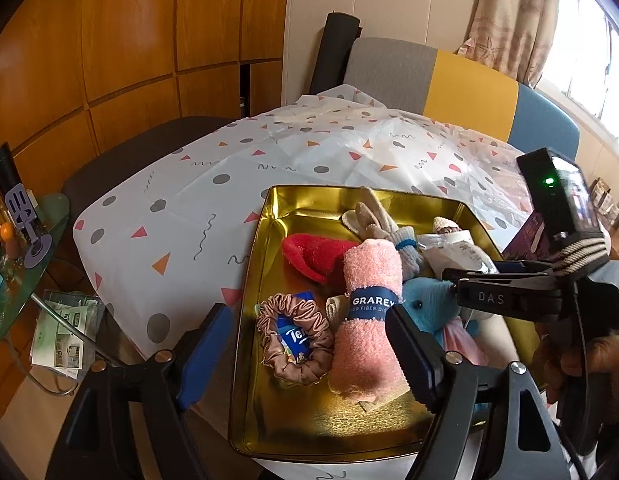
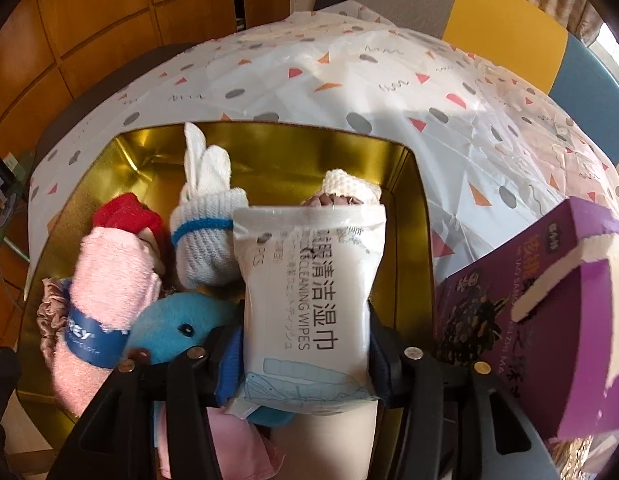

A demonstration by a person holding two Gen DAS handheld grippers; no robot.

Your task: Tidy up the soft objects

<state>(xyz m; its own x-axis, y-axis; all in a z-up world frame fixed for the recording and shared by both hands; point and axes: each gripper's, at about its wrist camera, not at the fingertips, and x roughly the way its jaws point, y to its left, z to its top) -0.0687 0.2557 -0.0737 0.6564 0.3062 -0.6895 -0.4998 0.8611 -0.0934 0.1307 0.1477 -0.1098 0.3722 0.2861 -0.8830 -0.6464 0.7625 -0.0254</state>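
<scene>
Left gripper: your left gripper [image 1: 309,344] sits low centre of its own view with the blue-padded fingers [image 1: 205,356] spread wide and nothing between them. The pink rolled fluffy towel with the navy paper band [image 1: 369,312] lies just beside the right-hand finger.

Right gripper: your right gripper [image 2: 305,356] is clamped on the white plastic pack of cleaning wipes [image 2: 309,292], which stands upright in the middle of the right wrist view, above the tray.

Tray: the shiny gold rectangular metal tray [image 1: 309,420] fills the lower middle of the left wrist view and rests on the white tablecloth with triangles and dots [image 1: 181,216].

Soft stuff in the tray: red fuzzy cloth [image 1: 309,256] at centre, white knitted gloves tied with a blue band [image 2: 205,236] behind it, blue plush toy [image 2: 177,332] lower left of the right wrist view, touching the towel.

Front left corner: the dusty-pink satin scrunchie [image 1: 297,340] lies ringed around a small blue tissue packet [image 1: 293,332].

Off to the side: a purple cardboard box [image 2: 549,312] on the right edge of the right wrist view, outside the tray.
</scene>
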